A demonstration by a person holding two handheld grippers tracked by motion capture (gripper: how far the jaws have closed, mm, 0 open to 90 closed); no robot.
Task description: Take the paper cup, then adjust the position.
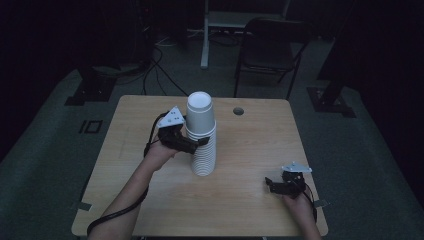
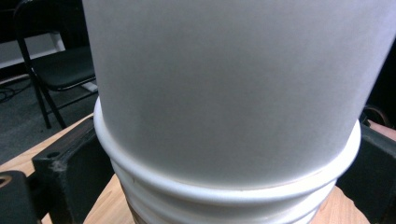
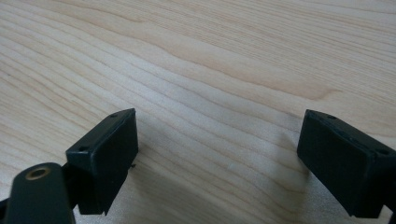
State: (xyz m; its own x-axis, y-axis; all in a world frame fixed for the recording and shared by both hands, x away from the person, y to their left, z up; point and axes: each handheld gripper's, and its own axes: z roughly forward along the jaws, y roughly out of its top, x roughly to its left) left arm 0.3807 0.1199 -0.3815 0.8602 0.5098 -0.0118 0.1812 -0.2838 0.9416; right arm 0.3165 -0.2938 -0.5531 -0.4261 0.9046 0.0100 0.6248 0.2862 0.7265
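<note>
Pale wood-grain tabletop (image 3: 224, 60) with a smooth, faintly satiny finish. On it, a stack of white paper cups (image 2: 233, 93), matt, with smooth rolled rims. Beside the stack, the tongs (image 1: 200, 142) look like matt black plastic, slightly scuffed.

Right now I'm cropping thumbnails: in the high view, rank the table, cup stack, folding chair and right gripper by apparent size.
1. table
2. folding chair
3. cup stack, though nearer the camera than the chair, so uncertain
4. right gripper

Tall stack of white cups (image 1: 202, 137) mid-table (image 1: 250, 200), left tool (image 1: 197, 144) around it; right tool (image 1: 272, 184) well apart
</note>
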